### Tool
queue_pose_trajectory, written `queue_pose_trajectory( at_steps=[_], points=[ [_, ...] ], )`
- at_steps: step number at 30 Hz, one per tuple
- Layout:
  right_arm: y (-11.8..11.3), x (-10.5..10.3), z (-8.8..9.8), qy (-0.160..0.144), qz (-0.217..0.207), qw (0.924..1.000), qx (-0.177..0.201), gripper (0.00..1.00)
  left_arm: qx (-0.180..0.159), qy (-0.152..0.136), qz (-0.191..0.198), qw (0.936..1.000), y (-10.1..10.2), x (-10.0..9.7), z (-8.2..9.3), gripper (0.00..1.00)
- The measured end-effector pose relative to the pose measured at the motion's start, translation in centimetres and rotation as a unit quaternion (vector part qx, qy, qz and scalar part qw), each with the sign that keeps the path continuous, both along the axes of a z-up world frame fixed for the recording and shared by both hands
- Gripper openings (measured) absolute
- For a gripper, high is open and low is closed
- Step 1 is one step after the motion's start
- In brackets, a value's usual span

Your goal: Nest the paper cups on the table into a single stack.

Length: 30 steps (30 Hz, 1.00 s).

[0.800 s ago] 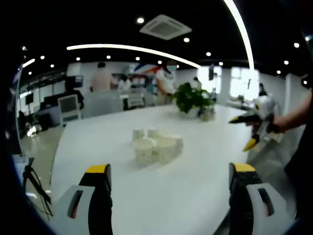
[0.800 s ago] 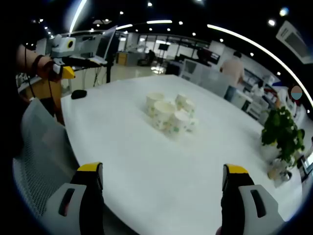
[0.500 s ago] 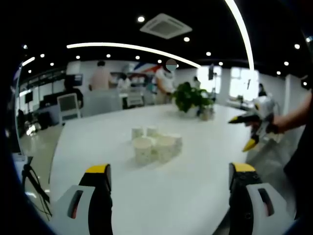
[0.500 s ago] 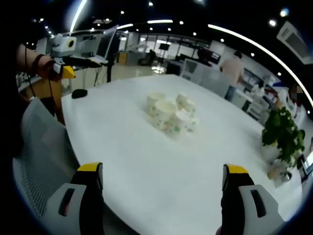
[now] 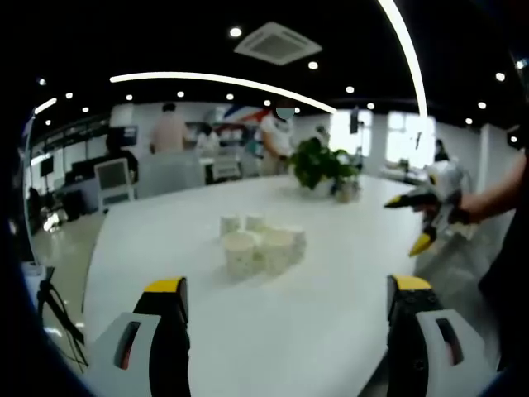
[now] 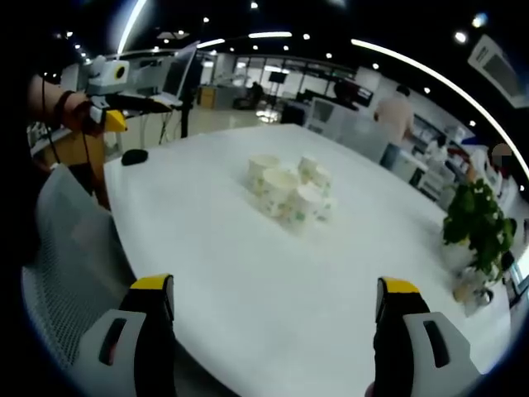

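Several white paper cups (image 5: pixel 260 246) with a faint pattern stand upright in a tight cluster near the middle of a large white table (image 5: pixel 314 306). The same cups (image 6: pixel 288 193) appear in the right gripper view. My left gripper (image 5: pixel 286 302) is open, well short of the cluster, with nothing between its yellow-tipped jaws. My right gripper (image 6: pixel 274 306) is likewise open and empty, far back from the cups. In the left gripper view the right gripper (image 5: pixel 423 220) is at the right edge, held by a hand. In the right gripper view the left gripper (image 6: pixel 111 112) is at the upper left.
A potted plant (image 5: pixel 324 166) stands on the table's far side, also the plant (image 6: pixel 479 227) at right. A black mouse (image 6: pixel 132 157) lies near the table edge. A mesh chair (image 6: pixel 70 265) sits close to the table. People and desks fill the background.
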State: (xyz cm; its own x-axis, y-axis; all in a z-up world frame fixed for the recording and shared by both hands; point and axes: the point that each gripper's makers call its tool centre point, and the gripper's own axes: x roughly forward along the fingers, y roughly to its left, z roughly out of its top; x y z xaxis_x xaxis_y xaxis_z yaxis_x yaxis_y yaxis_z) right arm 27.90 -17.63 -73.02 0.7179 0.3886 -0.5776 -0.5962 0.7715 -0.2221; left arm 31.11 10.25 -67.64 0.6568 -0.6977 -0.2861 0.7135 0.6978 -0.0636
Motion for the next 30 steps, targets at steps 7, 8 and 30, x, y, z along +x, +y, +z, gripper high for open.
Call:
queue_pose_trajectory(
  at_steps=[7,8,30],
  points=[
    [-0.3,0.2,0.3,-0.001,-0.004,1.0000,-0.003,1.00,0.004,0.001,-0.001,1.0000,0.1,-0.1,-0.1,0.99],
    [-0.3,0.2,0.4,-0.002,-0.004,1.0000,-0.002,1.00,0.005,0.000,-0.001,1.0000,0.1,-0.1,-0.1,0.99],
    [-0.2,0.8,1.6,-0.016,-0.023,0.9996,0.009,1.00,-0.004,0.010,0.000,0.9999,0.2,0.1,-0.6,0.99]
  ],
)
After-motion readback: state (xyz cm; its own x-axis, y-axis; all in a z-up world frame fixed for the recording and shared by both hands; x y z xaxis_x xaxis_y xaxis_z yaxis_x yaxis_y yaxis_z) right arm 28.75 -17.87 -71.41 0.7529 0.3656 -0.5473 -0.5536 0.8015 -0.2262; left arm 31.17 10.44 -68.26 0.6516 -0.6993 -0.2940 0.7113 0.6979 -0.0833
